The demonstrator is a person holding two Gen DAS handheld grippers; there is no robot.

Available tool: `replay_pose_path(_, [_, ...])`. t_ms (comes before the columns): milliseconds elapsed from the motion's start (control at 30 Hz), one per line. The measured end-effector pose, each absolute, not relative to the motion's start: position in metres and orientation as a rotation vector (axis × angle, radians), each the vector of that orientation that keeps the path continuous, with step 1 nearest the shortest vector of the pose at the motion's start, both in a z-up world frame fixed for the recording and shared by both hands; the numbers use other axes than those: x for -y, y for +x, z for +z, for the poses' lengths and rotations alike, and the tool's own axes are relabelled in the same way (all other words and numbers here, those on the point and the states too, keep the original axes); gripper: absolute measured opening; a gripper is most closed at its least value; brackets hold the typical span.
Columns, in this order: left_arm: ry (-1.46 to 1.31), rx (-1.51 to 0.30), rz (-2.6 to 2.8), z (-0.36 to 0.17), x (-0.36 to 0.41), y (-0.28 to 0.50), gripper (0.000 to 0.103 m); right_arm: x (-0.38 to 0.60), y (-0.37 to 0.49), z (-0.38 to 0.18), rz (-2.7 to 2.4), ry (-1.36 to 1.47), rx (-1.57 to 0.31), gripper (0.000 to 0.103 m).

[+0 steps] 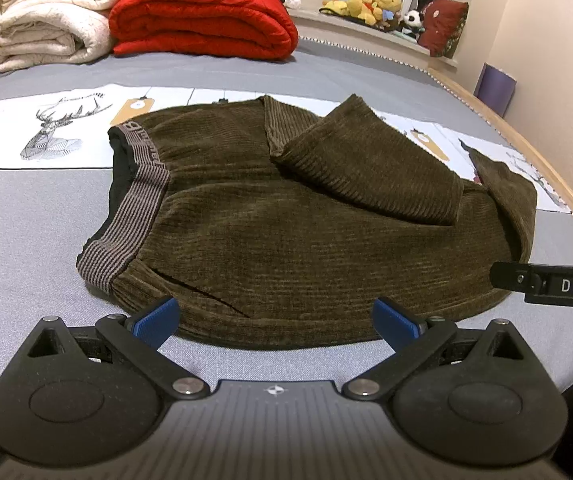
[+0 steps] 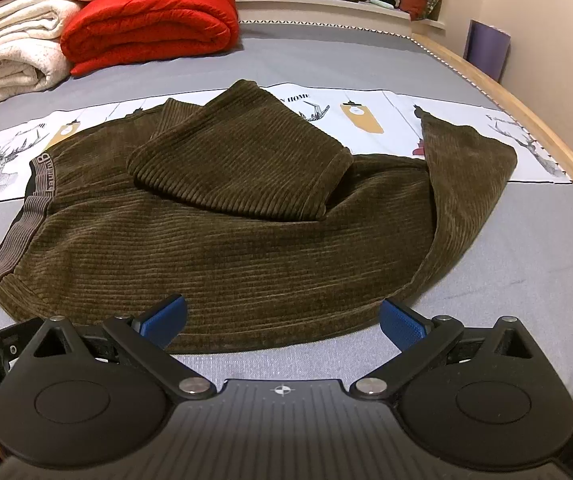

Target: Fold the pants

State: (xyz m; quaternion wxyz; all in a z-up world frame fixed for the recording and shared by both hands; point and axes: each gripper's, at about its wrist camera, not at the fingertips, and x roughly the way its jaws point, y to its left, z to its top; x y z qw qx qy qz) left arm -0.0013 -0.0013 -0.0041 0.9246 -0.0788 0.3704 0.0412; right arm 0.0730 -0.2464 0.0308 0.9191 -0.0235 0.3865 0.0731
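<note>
One pair of pants (image 2: 226,248) on bed (image 2: 326,56), legs partly folded over, final folds left; left tool (image 1: 276,320) and right tool (image 2: 282,320) both released, near edge.

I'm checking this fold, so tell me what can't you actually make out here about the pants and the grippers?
- pants near hem: both wrist views, hidden behind each gripper body.
- waistband lettering: partly curled out of sight, unreadable.
- right gripper: left wrist view, cut off by the frame edge.
- Underside layers: covered by the folded leg.
</note>
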Motion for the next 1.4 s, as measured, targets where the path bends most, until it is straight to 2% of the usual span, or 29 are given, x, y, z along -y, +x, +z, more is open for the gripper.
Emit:
replay_pose_path(133, [-0.087, -0.668, 0.114, 0.005, 0.005, -0.005, 0.101, 0.247, 0.074, 0.031, 0.143, -0.057, -0.819, 0.093])
replay_pose_path(200, [-0.046, -0.600, 0.148, 0.013, 0.001, -0.004, 0.087, 0.248, 0.074, 0.032, 0.136, -0.072, -0.824, 0.085])
replay_pose_path(267, [-0.034, -0.605, 0.146, 0.020, -0.009, 0.005, 0.049, 0.249, 0.074, 0.034, 0.139, -0.065, -0.819, 0.075])
replay_pose_path(300, [-0.040, -0.616, 0.136, 0.024, -0.017, 0.011, 0.041, 0.251, 0.075, 0.035, 0.145, -0.048, -0.815, 0.067])
replay_pose_path(333, [-0.046, -0.627, 0.128, 0.025, -0.025, 0.017, 0.024, 0.253, 0.075, 0.036, 0.148, -0.030, -0.813, 0.056])
replay_pose_path(367, [-0.039, -0.636, 0.130, 0.027, -0.033, 0.023, 0.018, 0.255, 0.076, 0.038, 0.153, -0.016, -0.815, 0.052])
replay_pose_path(433, [-0.065, -0.667, 0.125, 0.026, -0.055, 0.038, 0.018, 0.259, 0.078, 0.039, 0.169, 0.027, -0.804, 0.043])
replay_pose_path(600, [-0.214, -0.660, 0.178, 0.004, -0.122, 0.076, 0.020, 0.265, 0.079, 0.040, 0.178, 0.071, -0.797, 0.042])
replay_pose_path(733, [-0.291, -0.726, 0.256, -0.022, -0.158, 0.091, 0.035, 0.268, 0.081, 0.036, 0.195, 0.099, -0.821, 0.042])
replay_pose_path(800, [-0.322, -0.780, 0.282, -0.029, -0.167, 0.096, 0.040, 0.268, 0.083, 0.032, 0.197, 0.101, -0.840, 0.043])
replay_pose_path(867, [-0.299, -0.814, 0.302, -0.033, -0.169, 0.099, 0.056, 0.268, 0.084, 0.028, 0.199, 0.098, -0.857, 0.043])
replay_pose_path(933, [-0.291, -0.816, 0.307, -0.037, -0.169, 0.104, 0.063, 0.267, 0.086, 0.024, 0.212, 0.096, -0.874, 0.043])
replay_pose_path(1033, [-0.318, -0.863, 0.311, -0.049, -0.173, 0.112, 0.065, 0.264, 0.088, 0.021, 0.225, 0.073, -0.878, 0.043])
replay_pose_path(1167, [-0.293, -0.883, 0.282, -0.056, -0.165, 0.116, 0.064, 0.261, 0.091, 0.018, 0.234, 0.050, -0.897, 0.043])
replay_pose_path(1300, [-0.242, -0.874, 0.244, -0.055, -0.153, 0.114, 0.044, 0.258, 0.093, 0.014, 0.230, 0.029, -0.898, 0.043])
replay_pose_path(1367, [-0.229, -0.856, 0.241, -0.051, -0.154, 0.110, 0.028, 0.257, 0.092, 0.015, 0.227, 0.024, -0.898, 0.043])
replay_pose_path(1400, [-0.230, -0.840, 0.237, -0.048, -0.154, 0.107, 0.026, 0.257, 0.091, 0.016, 0.222, 0.020, -0.892, 0.043])
